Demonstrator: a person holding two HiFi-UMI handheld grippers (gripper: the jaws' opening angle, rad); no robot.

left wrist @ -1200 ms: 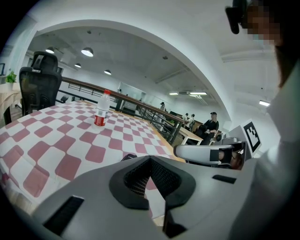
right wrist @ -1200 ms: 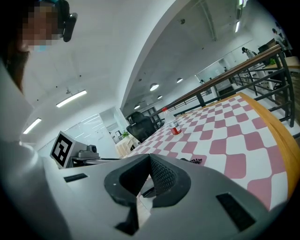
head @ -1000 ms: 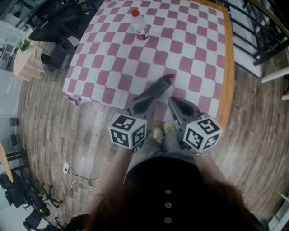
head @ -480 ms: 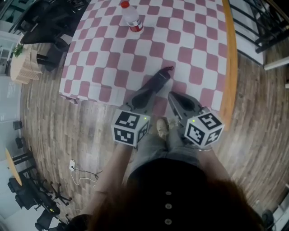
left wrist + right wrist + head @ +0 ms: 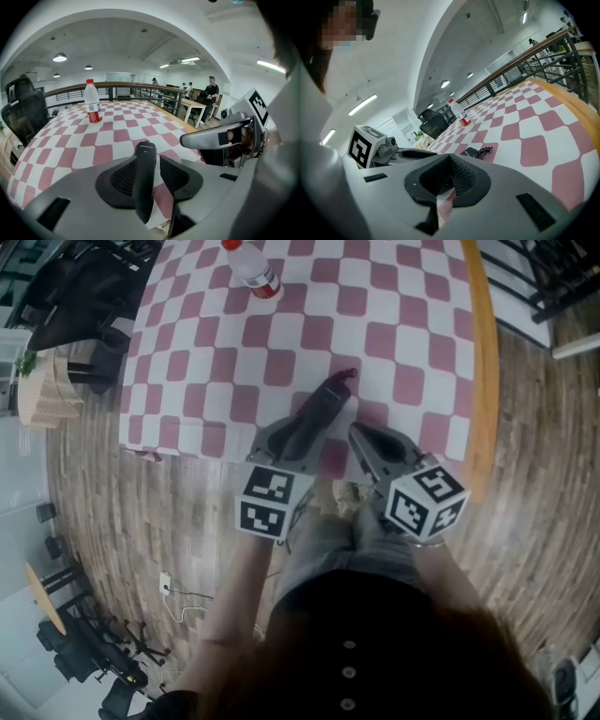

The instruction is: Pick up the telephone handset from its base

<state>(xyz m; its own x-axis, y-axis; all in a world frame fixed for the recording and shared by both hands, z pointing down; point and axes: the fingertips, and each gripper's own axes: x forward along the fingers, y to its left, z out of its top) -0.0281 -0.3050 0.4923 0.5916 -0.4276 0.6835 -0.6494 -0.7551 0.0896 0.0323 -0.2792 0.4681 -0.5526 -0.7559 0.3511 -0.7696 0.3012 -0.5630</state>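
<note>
two grippers sit low over the near edge of the tabletop (image 5: 394, 324), which is covered by a pink-and-white checked cloth. my left gripper (image 5: 302, 432) straddles the black telephone handset (image 5: 328, 399). the handset lies flat on the cloth close to that near edge, with its far end angled off to the right in the head view.

the jaws of the left gripper (image 5: 149, 159) have just been opening and now stand apart with the handset (image 5: 145, 173) between them. in the left gripper view it lies right up against the left pad, while a narrow gap shows between it and the right pad, so the jaws are not clamped on it.

my right gripper (image 5: 356, 432) is just beside the left one, to its right, and its marker cube (image 5: 427, 501) is level with the left gripper's marker cube (image 5: 270, 502). the jaws of the right gripper (image 5: 450, 159) are closed, tips meeting, with only a sliver of cloth showing through the slit behind them and nothing held. in the right gripper view the handset (image 5: 472, 152) lies just beyond those tips, with a short curly cord stub (image 5: 488, 150) at its end.

well apart from all this, a clear plastic bottle with a red cap and red label (image 5: 251, 268) stands upright at the far side of the cloth.
</note>
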